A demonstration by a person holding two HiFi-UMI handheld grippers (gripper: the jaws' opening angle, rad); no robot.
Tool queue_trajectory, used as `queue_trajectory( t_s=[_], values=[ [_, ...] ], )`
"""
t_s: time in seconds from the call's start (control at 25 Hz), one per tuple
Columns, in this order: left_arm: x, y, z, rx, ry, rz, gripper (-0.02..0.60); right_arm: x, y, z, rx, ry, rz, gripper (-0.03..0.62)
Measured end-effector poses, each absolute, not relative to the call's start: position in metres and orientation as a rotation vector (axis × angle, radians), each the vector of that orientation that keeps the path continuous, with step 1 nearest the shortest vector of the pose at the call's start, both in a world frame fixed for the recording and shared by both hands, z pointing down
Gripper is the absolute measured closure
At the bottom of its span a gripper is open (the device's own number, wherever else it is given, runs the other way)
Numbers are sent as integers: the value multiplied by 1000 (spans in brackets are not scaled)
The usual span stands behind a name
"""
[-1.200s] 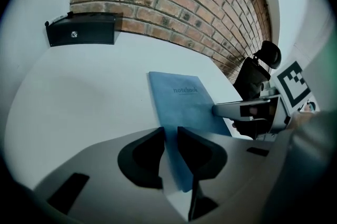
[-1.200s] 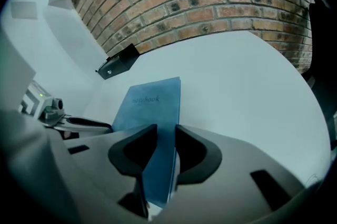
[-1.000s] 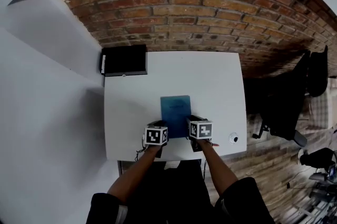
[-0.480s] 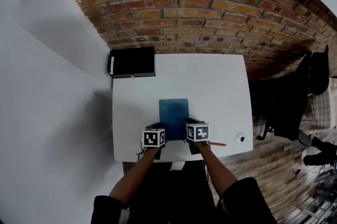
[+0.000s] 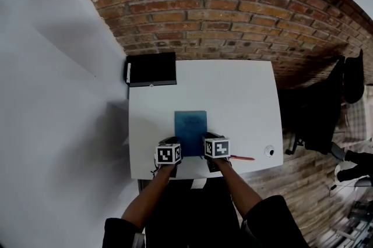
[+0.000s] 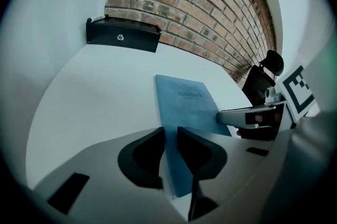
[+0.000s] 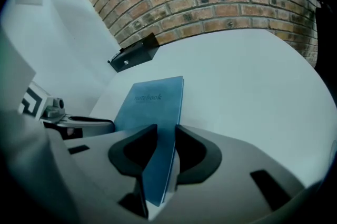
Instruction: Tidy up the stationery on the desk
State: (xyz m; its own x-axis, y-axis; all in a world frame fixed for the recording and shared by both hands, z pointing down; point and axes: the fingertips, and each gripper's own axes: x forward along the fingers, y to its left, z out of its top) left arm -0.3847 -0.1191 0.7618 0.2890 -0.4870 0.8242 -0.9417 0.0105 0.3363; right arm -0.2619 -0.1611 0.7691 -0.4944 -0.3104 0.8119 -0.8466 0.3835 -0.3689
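Desk white, notebook on it, brick wall behind, black tray perhaps

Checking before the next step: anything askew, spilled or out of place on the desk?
Nothing spilled or damaged. The notebook sits roughly square to the desk. Only a red pen lies loose near the front edge, on the right side.

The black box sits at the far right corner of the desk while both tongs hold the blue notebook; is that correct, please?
Not quite: the head view shows the black box at the far left corner of the desk. The left tongs and right tongs do hold the blue notebook.
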Motion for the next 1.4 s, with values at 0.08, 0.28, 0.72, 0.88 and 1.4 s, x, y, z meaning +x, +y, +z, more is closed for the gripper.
queue_trajectory(
  t_s=[0.08, 0.28, 0.72, 0.88, 1.4],
  values=[
    [-386, -118, 762, 1621, -1339, 598, 495, -263, -160, 770, 999, -2000, 1051, 471],
    [-387, -114, 764, 1615, -1340, 609, 495, -264, -158, 769, 998, -2003, 1030, 470],
    [-393, -112, 757, 1597, -1451, 670, 495, -256, -169, 753, 1012, -2086, 865, 517],
    [-393, -112, 741, 1629, -1513, 658, 495, -248, -165, 730, 900, -2200, 814, 517],
    [-328, -124, 686, 1933, -1484, 528, 566, -148, -142, 695, 781, -2292, 586, 572]
  ],
)
